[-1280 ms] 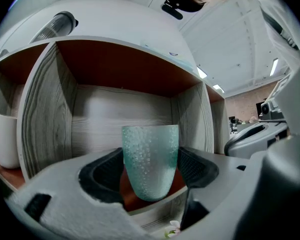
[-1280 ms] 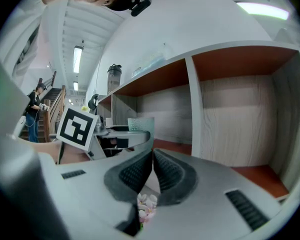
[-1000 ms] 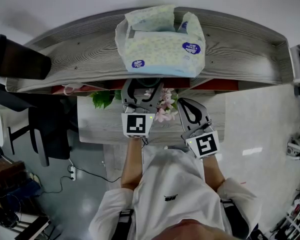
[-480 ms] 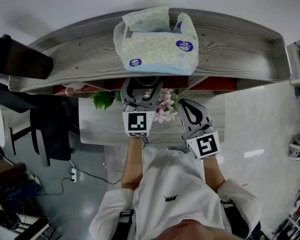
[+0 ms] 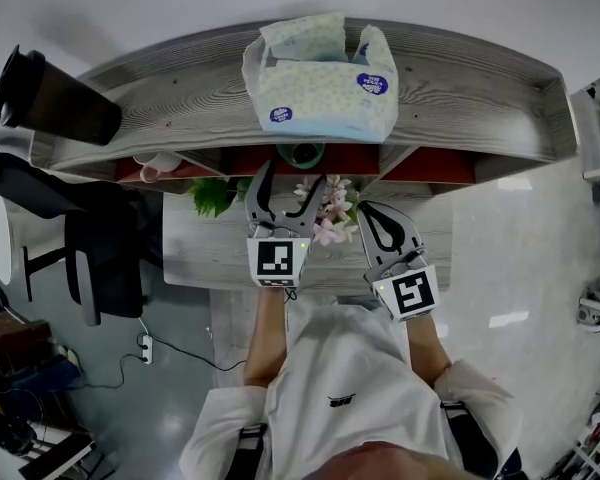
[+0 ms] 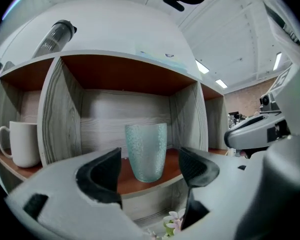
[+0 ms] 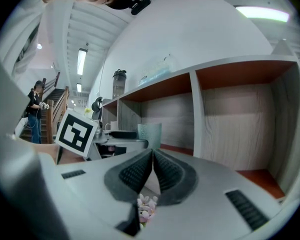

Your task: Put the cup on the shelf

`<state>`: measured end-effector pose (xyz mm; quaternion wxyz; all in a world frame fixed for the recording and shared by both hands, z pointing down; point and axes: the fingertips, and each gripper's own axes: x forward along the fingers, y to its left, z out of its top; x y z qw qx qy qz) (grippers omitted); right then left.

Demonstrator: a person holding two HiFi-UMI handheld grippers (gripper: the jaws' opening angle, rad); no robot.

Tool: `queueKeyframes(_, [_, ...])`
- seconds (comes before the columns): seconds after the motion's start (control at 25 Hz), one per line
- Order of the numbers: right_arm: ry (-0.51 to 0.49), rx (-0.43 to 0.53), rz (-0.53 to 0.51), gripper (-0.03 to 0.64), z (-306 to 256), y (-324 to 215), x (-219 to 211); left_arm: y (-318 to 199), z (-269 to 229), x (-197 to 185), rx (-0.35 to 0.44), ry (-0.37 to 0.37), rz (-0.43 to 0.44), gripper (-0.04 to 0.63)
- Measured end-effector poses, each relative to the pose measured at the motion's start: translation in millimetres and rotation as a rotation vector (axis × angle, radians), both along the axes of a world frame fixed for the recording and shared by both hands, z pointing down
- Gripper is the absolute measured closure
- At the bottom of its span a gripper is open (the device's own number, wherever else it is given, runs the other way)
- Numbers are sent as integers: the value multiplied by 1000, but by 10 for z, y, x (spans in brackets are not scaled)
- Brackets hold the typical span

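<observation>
Cup (image 6: 146,151): pale teal, finely speckled. Shelf (image 6: 186,119): grey wood-grain walls, reddish-brown boards. Mug (image 6: 21,143) at left: plain white; tissue pack (image 5: 320,86) on top: pale small print, blue labels.

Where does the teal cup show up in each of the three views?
Head view: cup, top centre, under the top board of the shelf.
Left gripper view: cup, centre, standing in the middle compartment beyond the open jaws.
Right gripper view: cup, small, left of centre, above the shut jaws.
Shared landmark: the pink flowers.
</observation>
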<state>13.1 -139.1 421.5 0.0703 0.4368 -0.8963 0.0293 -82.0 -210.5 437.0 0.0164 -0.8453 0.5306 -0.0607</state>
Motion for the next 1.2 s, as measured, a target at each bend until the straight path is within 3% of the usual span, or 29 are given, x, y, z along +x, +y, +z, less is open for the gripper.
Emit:
queueKeyframes(0.28, [4,23,-21,586,-61,78,-44,285,-53,-57,4,8,-6,239])
queueKeyframes(0.4, [2,37,-27,586,-91,88,-54,406,-121,-125,15,29,-42,354])
queueKeyframes(0.76, [-5,75,-85,588,-210,182,-175,810,-255,-259,27,39,-61,538])
queueKeyframes(0.96, [-5,71,-117,588,-194,305,-250,1025,-197,-290,33,20,-44,549])
queueKeyframes(1.2, [-6,58,-126,588,-159,405,-267,1141,-253,-259,16,67,-51,549])
